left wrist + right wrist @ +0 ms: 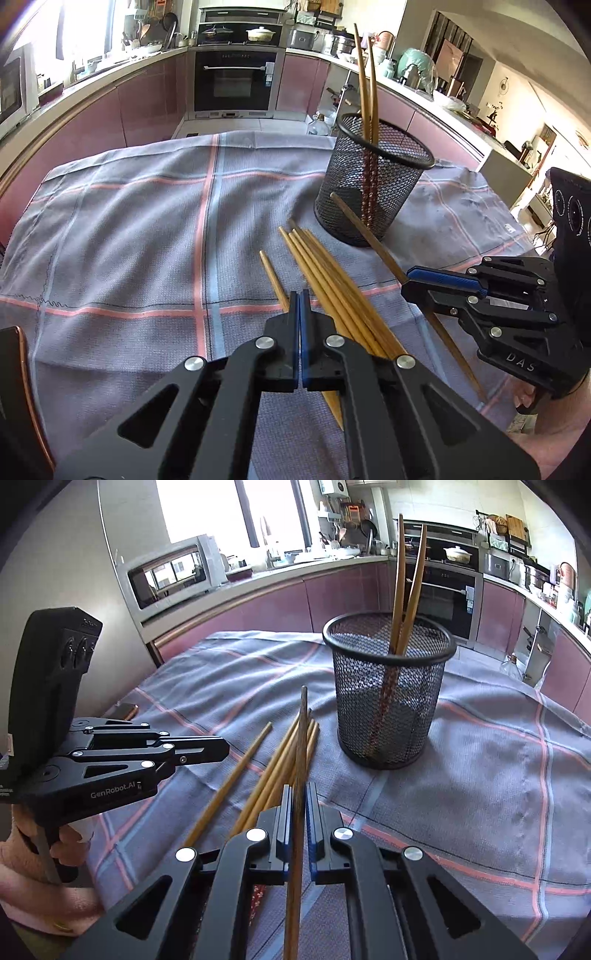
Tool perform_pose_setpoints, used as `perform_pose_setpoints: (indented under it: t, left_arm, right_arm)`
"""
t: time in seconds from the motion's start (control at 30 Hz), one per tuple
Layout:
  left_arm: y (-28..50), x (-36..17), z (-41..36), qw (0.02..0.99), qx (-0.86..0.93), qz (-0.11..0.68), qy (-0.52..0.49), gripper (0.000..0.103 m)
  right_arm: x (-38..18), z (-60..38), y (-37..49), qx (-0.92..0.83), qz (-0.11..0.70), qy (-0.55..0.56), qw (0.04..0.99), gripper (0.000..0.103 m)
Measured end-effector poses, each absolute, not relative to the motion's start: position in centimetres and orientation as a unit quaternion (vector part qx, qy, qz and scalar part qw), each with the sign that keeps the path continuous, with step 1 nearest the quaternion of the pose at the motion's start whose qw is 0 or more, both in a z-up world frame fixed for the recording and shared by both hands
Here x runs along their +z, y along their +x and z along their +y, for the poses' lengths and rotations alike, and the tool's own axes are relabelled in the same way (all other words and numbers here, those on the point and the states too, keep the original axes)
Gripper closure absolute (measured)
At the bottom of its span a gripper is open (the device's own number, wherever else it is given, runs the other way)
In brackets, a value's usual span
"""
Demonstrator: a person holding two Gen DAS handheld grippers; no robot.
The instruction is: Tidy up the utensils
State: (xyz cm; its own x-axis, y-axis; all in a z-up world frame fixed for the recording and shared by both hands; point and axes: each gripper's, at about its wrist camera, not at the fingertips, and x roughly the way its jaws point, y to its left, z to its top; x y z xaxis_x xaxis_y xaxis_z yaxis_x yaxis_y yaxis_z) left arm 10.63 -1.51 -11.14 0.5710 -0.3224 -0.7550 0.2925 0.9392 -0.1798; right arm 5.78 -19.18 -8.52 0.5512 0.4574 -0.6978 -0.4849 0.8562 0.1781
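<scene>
We see a cup (388, 701) standing on the cloth (498, 775) over the counter, two chopsticks (404, 590) upright in it. Loose chopsticks (275, 771) lie on the cloth before the cup, to its left. Oven (235, 79) behind. Phone (125, 710) at the cloth's left edge.

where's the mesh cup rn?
The mesh cup stands upright on the checked cloth, right of centre in the left wrist view, just beyond the loose chopsticks.
</scene>
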Motion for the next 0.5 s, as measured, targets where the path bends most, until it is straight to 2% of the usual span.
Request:
perform_pose_setpoints:
  t: [0.13,0.2,0.27,0.43,0.47,0.5]
  left_arm:
    - [10.7,-11.5,-1.7,0.884,-0.169,0.437,-0.005,0.098]
    - [10.9,-12.1,-1.9,0.877,-0.169,0.45,-0.004,0.081]
    - [11.1,-12.7,-2.3,0.875,-0.164,0.455,0.005,0.077]
    - [11.6,-13.8,-2.8,0.874,-0.153,0.461,0.018,0.078]
    - [11.7,-13.9,-2.9,0.874,-0.152,0.461,0.019,0.089]
    - [11.7,-13.9,-2.8,0.874,-0.151,0.462,0.016,0.091]
  right_arm:
    - [-8.0,-19.3,5.5,0.267,0.384,-0.018,0.883,0.097]
    - [-8.0,-19.2,5.5,0.266,0.386,-0.019,0.883,0.097]
    - [-8.1,-19.1,5.6,0.265,0.388,-0.019,0.883,0.097]
    - [-8.3,-19.2,5.7,0.263,0.39,-0.02,0.882,0.097]
    - [-8.2,-19.1,5.7,0.263,0.389,-0.02,0.883,0.097]
    - [-8.2,-19.1,5.7,0.264,0.388,-0.019,0.883,0.097]
